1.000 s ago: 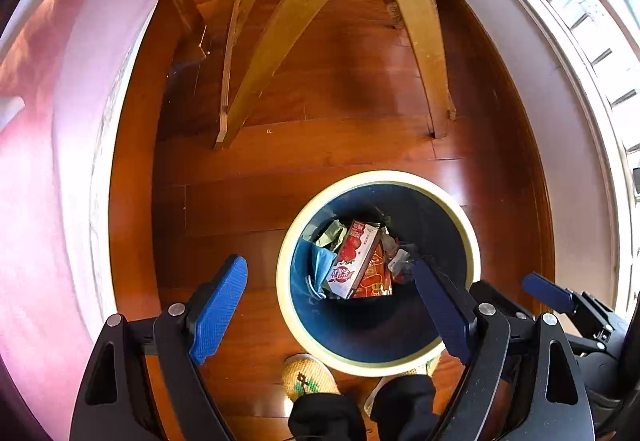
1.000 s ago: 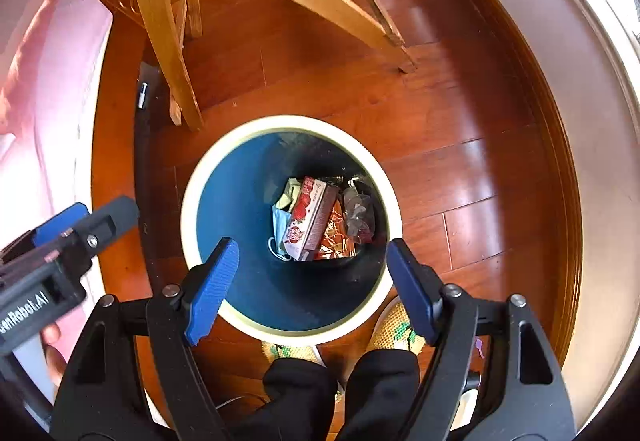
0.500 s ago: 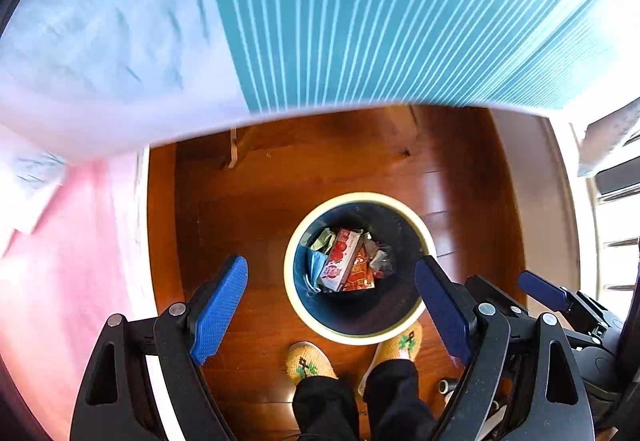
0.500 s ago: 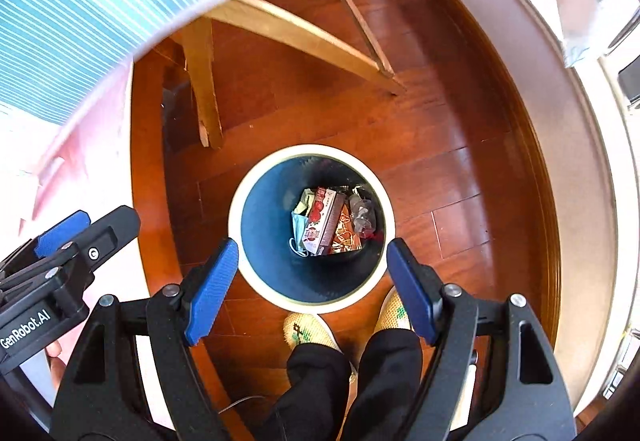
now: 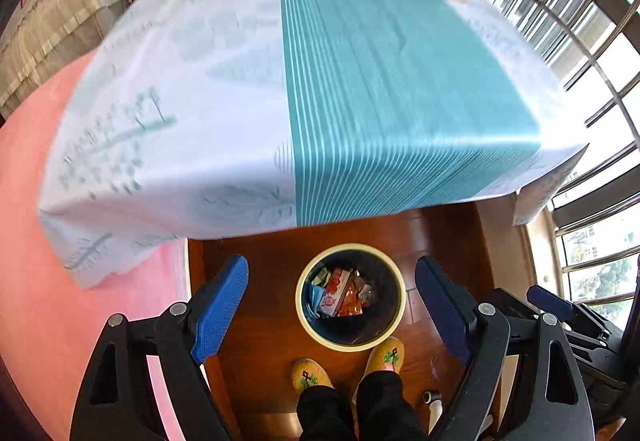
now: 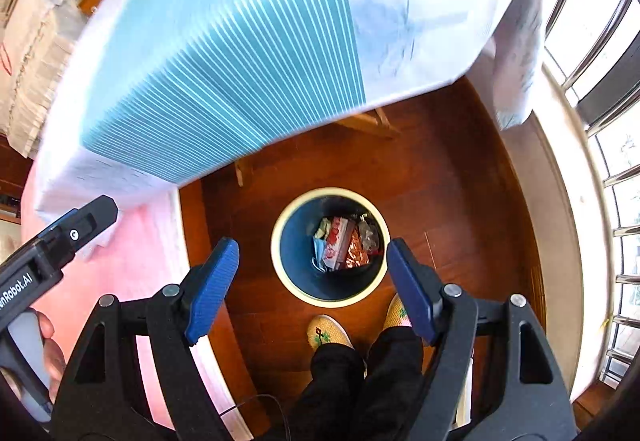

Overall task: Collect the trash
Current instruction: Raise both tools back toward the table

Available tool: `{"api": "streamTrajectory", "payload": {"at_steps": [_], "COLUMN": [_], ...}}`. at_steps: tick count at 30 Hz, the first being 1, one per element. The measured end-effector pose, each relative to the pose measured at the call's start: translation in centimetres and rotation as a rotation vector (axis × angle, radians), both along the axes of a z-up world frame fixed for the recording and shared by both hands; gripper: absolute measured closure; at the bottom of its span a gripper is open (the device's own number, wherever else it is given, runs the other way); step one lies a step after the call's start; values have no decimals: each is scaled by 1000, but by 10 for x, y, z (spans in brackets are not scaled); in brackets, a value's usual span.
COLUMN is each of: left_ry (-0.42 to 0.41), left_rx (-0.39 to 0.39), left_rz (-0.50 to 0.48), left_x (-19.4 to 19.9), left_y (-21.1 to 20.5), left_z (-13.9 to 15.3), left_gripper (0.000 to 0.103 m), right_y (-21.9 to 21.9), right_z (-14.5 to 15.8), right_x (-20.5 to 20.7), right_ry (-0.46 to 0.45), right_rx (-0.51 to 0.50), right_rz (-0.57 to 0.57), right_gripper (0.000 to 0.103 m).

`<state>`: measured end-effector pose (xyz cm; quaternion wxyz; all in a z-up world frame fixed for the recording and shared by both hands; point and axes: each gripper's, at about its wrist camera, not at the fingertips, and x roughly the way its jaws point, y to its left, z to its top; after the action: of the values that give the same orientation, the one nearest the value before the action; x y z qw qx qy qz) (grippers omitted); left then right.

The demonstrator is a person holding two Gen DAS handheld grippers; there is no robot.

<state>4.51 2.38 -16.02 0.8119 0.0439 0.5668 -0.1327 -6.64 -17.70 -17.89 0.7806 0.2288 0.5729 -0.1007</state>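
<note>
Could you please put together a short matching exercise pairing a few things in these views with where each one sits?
Things:
1. bin
2. slippers
3. tablecloth
4. red carton

Places:
A. inside the bin
B. spread over the table
C. on the wood floor in front of the person's feet
D. on the person's feet

Pairs: 1-C, 2-D, 3-B, 4-A

A table (image 5: pixel 224 89) under a white and teal striped cloth fills twelve o'clock. Below it lies reddish wood floor (image 5: pixel 272 337). Bright barred windows (image 5: pixel 592 89) curve along three o'clock; a pink bedspread (image 5: pixel 36 321) lies at nine.
</note>
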Motion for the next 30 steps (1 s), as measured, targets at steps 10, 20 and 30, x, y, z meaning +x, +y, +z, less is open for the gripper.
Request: {"api": "streamTrajectory", "payload": {"at_steps": [10,20,30], "left_ry": [-167,-370,-459], "left_rx": [-49,-94,-132], "left_rz": [-70,-136,-107], "left_x": [-4,-9,29], "left_y": [7,14,12], "left_z": [134,244,297], "left_gripper": [16,16,16], "right_y": [10,13,0], "right_z": [127,239,284], "right_x": [-1,9,55], "right_ry": [-161,-341,-392], "right_rx": [-55,-99,-175], "right_rz": [4,-18,30], "right_gripper": [29,29,29]}}
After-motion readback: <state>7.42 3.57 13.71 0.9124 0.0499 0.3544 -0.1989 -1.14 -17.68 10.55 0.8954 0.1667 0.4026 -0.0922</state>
